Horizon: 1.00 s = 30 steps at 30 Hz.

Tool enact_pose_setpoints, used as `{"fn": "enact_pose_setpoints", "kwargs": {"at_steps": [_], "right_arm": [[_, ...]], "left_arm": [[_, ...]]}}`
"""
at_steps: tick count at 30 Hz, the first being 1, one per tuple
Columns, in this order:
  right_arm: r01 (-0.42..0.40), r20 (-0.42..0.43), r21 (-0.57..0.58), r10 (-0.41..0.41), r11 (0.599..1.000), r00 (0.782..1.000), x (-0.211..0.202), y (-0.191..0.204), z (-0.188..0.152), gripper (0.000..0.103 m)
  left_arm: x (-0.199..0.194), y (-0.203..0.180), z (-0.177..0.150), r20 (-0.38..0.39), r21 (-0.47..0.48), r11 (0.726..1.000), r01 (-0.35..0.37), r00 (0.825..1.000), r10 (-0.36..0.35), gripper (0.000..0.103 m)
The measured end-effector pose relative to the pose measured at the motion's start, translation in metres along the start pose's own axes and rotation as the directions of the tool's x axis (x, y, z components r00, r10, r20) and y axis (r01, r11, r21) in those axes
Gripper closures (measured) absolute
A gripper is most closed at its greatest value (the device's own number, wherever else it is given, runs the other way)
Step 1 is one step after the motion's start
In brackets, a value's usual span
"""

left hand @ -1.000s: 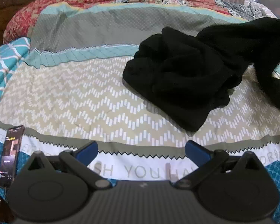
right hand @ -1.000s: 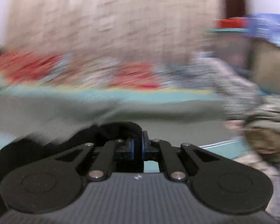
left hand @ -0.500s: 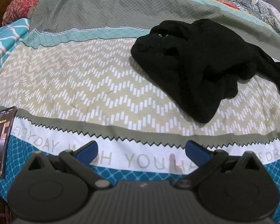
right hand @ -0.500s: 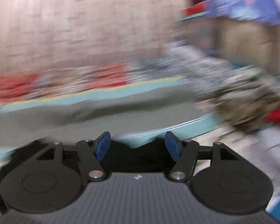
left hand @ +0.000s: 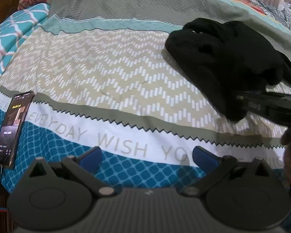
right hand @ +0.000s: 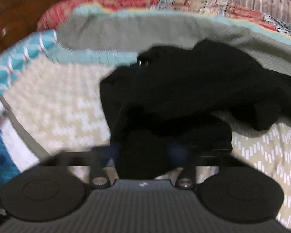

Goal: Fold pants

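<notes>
Two tongs are in play over the patterned bedspread (left hand: 110, 73). Your left gripper (left hand: 147, 156) hangs with its blue pads spread wide and nothing between them; the crumpled black fabric pants (left hand: 229, 62) lie ahead and to its right. Your right gripper (right hand: 147, 153) has its pads apart around the pants' near edge. A black smartphone (left hand: 11, 128) lies far left.
</notes>
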State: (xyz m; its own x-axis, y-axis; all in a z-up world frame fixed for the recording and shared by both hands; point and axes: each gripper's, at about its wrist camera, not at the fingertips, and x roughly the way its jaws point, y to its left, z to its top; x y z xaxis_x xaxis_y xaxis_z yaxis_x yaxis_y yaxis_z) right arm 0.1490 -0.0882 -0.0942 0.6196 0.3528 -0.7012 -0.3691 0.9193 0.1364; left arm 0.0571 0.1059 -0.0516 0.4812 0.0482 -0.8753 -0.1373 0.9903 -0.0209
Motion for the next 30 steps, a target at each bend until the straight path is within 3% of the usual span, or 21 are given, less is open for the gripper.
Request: {"fn": "enact_pose_setpoints", "kwargs": {"at_steps": [2, 4, 7, 11, 14, 16, 18, 20, 22, 23, 24, 26, 27, 28, 30], "right_arm": [[-0.092, 0.067, 0.127, 0.084, 0.988, 0.994, -0.03, -0.019, 0.006, 0.094], [-0.16, 0.176, 0.151, 0.133, 0.976, 0.975, -0.074, -0.035, 0.012, 0.094], [-0.271, 0.347, 0.182, 0.196, 0.945, 0.917, -0.15, -0.067, 0.019, 0.094], [-0.367, 0.501, 0.228, 0.215, 0.902, 0.838, -0.225, -0.108, 0.015, 0.094], [-0.431, 0.552, 0.286, 0.22, 0.856, 0.804, -0.256, -0.133, -0.003, 0.094], [-0.431, 0.589, 0.327, 0.176, 0.841, 0.789, -0.27, -0.14, -0.015, 0.094], [-0.391, 0.62, 0.368, 0.091, 0.844, 0.779, -0.288, -0.157, -0.03, 0.094], [-0.289, 0.624, 0.43, -0.05, 0.855, 0.78, -0.303, -0.172, -0.041, 0.094], [-0.192, 0.596, 0.545, -0.216, 0.816, 0.774, -0.315, -0.194, -0.052, 0.094], [-0.087, 0.55, 0.604, -0.335, 0.793, 0.765, -0.315, -0.2, -0.054, 0.093], [0.095, 0.456, 0.648, -0.485, 0.755, 0.746, -0.31, -0.204, -0.053, 0.09], [0.356, 0.245, 0.698, -0.675, 0.621, 0.696, -0.292, -0.211, -0.053, 0.083], [0.372, 0.197, 0.733, -0.701, 0.57, 0.685, -0.285, -0.216, -0.06, 0.073], [0.321, 0.212, 0.762, -0.685, 0.562, 0.697, -0.283, -0.22, -0.068, 0.06], [0.258, 0.222, 0.796, -0.66, 0.548, 0.718, -0.277, -0.222, -0.077, 0.046]], "left_arm": [[-0.001, 0.003, 0.0, 0.011, -0.004, 1.0, 0.0, 1.0, 0.0, 0.0], [-0.001, 0.005, 0.002, 0.015, -0.012, 1.0, 0.005, 1.0, -0.004, 0.0], [-0.001, 0.004, 0.005, 0.02, -0.025, 0.999, 0.023, 1.0, -0.022, 0.0], [-0.001, -0.004, 0.005, 0.024, -0.018, 0.999, 0.048, 0.999, -0.048, 0.0], [-0.004, -0.013, 0.003, 0.022, 0.003, 0.998, 0.059, 0.998, -0.059, 0.0], [-0.006, -0.019, 0.002, 0.026, 0.024, 0.998, 0.059, 0.998, -0.059, 0.0], [-0.006, -0.024, 0.002, 0.022, 0.042, 0.998, 0.056, 0.998, -0.057, 0.0], [-0.005, -0.029, 0.004, 0.02, 0.052, 0.997, 0.053, 0.998, -0.054, 0.0], [-0.005, -0.034, 0.007, 0.02, 0.054, 0.997, 0.057, 0.998, -0.058, 0.0], [-0.005, -0.037, 0.008, 0.022, 0.055, 0.997, 0.062, 0.998, -0.063, 0.0], [-0.005, -0.039, 0.01, 0.024, 0.057, 0.996, 0.068, 0.997, -0.07, 0.0], [-0.007, -0.044, 0.014, 0.027, 0.061, 0.995, 0.082, 0.996, -0.083, 0.0], [-0.007, -0.047, 0.017, 0.031, 0.062, 0.994, 0.089, 0.995, -0.091, 0.0], [-0.007, -0.048, 0.021, 0.033, 0.063, 0.993, 0.096, 0.995, -0.099, 0.0], [-0.004, -0.051, 0.032, 0.033, 0.058, 0.991, 0.121, 0.992, -0.123, 0.0]]}}
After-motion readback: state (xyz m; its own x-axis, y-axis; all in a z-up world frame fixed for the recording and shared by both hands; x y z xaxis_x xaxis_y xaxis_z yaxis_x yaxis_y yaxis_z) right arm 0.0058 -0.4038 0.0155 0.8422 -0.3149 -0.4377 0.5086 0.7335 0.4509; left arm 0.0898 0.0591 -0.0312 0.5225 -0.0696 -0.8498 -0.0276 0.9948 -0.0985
